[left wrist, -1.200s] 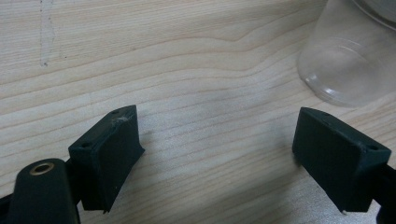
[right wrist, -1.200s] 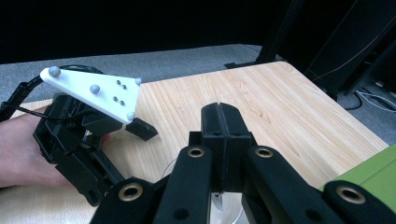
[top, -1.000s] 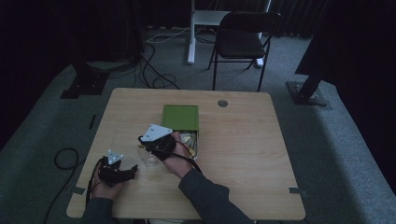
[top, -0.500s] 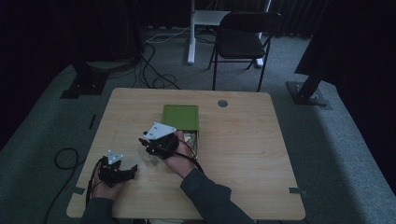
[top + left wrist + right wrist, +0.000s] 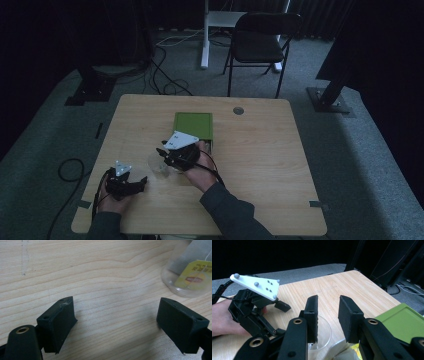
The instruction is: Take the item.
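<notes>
Near the front left part of the wooden surface [image 5: 260, 150], a clear plastic cup [image 5: 158, 165] stands between the person's two hands. Seen from the left gripper view, the cup [image 5: 190, 272] holds a tea bag with a yellow tag [image 5: 193, 275] on a thin string, lying against the inside wall.

Over the cup, the right claw [image 5: 161, 156] points toward the person's left side, its grey three-cornered plate on top. From the right gripper view, this claw [image 5: 327, 315] has its two black jaws a modest gap apart; they have just been opening. The rim of the cup [image 5: 324, 332] shows just below and between them, and the pads do not press on it, so nothing is pinched.

Closer to the front edge, the left claw [image 5: 140, 181] rests low over the surface, well spread. Its own view shows the left claw [image 5: 116, 320] with only bare wood grain between the jaws, while the cup sits just beyond its right jaw, apart from it.

Behind the right hand [image 5: 197, 170], a green box [image 5: 194, 125] lies flat on the surface near its middle, and the same box [image 5: 404, 320] appears at the right edge of the right gripper view, just beside the cup.
</notes>
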Demonstrator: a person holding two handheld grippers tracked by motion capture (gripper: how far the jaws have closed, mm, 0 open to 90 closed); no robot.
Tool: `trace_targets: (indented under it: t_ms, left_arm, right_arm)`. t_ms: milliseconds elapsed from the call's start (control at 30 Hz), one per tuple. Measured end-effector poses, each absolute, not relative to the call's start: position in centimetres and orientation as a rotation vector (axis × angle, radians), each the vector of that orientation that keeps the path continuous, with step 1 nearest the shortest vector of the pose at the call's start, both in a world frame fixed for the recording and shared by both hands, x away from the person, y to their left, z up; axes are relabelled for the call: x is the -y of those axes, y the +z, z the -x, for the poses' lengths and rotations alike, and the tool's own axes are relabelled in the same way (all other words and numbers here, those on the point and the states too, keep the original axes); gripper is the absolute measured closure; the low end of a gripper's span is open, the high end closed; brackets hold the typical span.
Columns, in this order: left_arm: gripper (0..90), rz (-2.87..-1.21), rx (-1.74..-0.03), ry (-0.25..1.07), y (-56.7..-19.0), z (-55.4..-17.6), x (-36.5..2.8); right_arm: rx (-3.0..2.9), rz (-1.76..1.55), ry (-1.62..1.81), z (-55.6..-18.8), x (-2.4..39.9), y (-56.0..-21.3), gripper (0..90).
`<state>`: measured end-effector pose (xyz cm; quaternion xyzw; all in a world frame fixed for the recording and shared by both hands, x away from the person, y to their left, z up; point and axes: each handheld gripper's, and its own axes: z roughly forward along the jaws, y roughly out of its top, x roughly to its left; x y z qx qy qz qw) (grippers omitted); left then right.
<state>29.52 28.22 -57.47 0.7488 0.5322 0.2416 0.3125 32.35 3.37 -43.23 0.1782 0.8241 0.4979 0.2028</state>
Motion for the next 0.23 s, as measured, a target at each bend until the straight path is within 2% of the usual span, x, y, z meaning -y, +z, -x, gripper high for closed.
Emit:
trace_targets:
  t_ms: [233]
  left_arm:
    - [15.9,-1.975,-1.405,0.637,-57.46,-29.54,-28.21]
  right_arm:
    - [-2.286,-0.507,1.392,-32.35,-2.59,-43.07,68.9]
